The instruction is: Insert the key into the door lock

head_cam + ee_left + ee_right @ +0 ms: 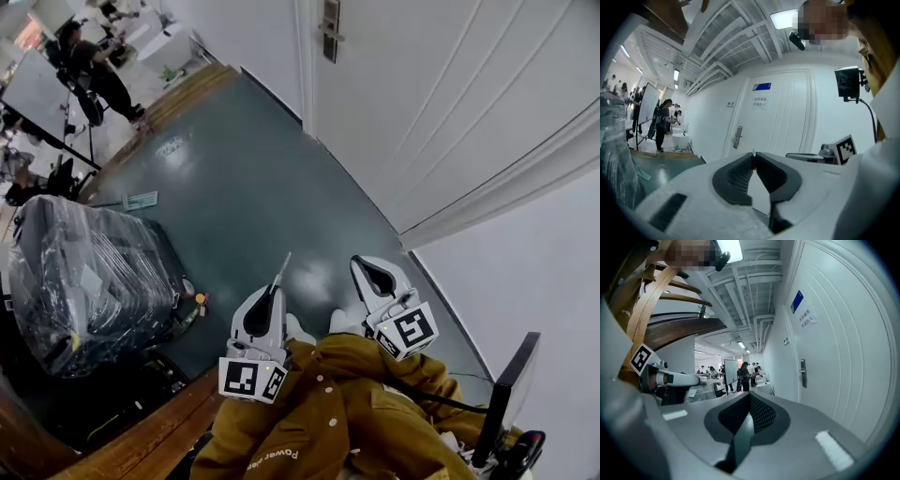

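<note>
Key (284,268) pinched in left tongs (278,289), right tongs (357,263) closed (empty) — door lock (329,28) beyond.

1. We see a dark grey-green floor (253,187), glossy enough to throw back pale light near its middle; it runs up to the foot of a white door (450,84) at 1 o'clock.
2. A wood-coloured strip (187,94) borders the floor at 11 o'clock, and a second wooden band (141,441) edges it at 7 o'clock.
3. At 9 o'clock a large bundle wrapped in clear plastic (89,281) rests on the floor, with a small orange thing (200,298) just beside its lower right corner.
4. A pale sheet of paper (141,200) lies flat at 10 o'clock, near the bundle.
5. Two white shoes (298,328) stand at 6 o'clock.
6. Far off at 11 o'clock a person (98,70) stands beside a whiteboard on a stand (37,98).
</note>
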Motion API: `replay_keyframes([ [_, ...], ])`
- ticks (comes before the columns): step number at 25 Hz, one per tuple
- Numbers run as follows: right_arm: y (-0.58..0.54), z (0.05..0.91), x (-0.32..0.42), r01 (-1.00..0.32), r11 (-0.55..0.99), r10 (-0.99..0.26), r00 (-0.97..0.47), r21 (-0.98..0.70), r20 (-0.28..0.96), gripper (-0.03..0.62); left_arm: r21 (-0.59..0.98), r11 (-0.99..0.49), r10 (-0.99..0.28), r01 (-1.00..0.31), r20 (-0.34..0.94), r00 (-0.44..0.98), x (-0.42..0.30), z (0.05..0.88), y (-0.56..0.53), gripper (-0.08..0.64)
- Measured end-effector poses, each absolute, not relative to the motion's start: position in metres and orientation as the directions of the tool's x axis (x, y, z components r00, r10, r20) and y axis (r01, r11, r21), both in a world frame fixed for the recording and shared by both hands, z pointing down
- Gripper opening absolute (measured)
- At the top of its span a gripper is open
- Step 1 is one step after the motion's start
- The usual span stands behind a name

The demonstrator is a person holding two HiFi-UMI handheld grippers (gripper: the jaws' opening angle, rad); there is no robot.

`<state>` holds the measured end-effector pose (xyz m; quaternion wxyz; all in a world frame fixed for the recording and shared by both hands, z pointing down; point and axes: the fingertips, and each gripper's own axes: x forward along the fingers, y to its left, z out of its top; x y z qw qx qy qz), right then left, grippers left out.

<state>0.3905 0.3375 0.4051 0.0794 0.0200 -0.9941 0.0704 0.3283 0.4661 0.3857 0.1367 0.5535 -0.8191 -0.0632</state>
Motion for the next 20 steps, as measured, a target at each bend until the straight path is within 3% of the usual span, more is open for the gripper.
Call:
replay_keyframes([
  [11, 0.356, 0.4, 0.374, -0.069, 0.986, -0.048, -0.989, -0.149, 0.143, 0.007, 0.256, 0.369, -0.926, -0.894, 0.181, -0.33, 0.317, 0.391, 0.486, 0.026],
  [14, 0.36, 0.403, 0.36, -0.086, 0.984, -0.063, -0.987, -0.153, 0.149, 0.063, 0.262, 0.373, -0.925, -0.89, 0.179, -0.335, 0.301, 0.392, 0.497, 0.026],
  [20, 0.363, 0.407, 0.327, -0.166, 0.979, -0.148, -0.979, -0.122, 0.139, 0.024, 0.279, 0.354, -0.933, -0.892, 0.164, -0.319, 0.252, 0.402, 0.507, 0.026],
])
